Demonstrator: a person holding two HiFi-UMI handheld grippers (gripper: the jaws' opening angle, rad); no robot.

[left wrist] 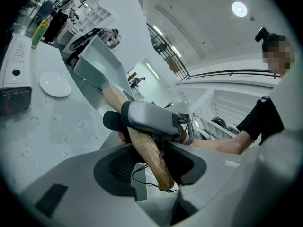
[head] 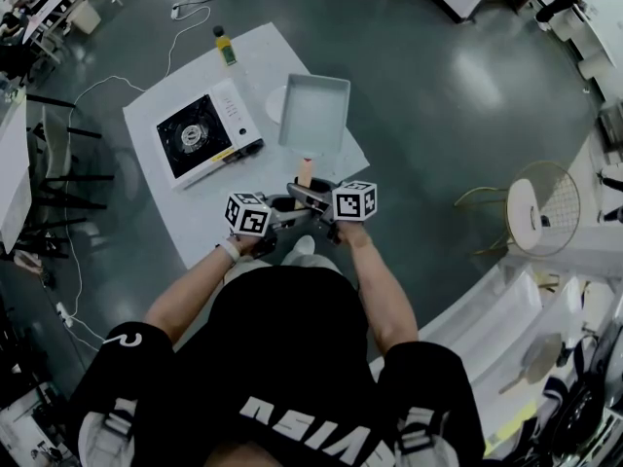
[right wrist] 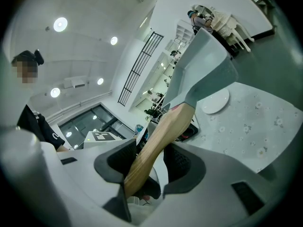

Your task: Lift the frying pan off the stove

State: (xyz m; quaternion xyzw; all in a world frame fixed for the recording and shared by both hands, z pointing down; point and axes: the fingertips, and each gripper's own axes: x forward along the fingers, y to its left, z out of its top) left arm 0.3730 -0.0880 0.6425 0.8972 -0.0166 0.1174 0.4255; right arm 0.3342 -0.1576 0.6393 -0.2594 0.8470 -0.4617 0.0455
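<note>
A square grey frying pan [head: 313, 113] hangs in the air just right of the portable stove [head: 200, 134], clear of its black burner. Its wooden handle [head: 306, 171] runs back toward me. Both grippers meet on that handle: the left gripper [head: 288, 207] and the right gripper [head: 317, 198]. In the left gripper view the handle [left wrist: 144, 148] runs between the left gripper's [left wrist: 151, 167] dark pads, and the other gripper's jaw lies across it higher up. In the right gripper view the handle [right wrist: 158, 143] is clamped in the right gripper [right wrist: 149, 162], with the pan [right wrist: 203, 63] tilted above.
The stove stands on a white table [head: 170, 217], with a yellow-capped bottle [head: 226, 47] at the far end and a white plate [left wrist: 55, 84] partly under the pan. A round wire chair [head: 540, 207] stands to the right. Cables trail over the dark floor.
</note>
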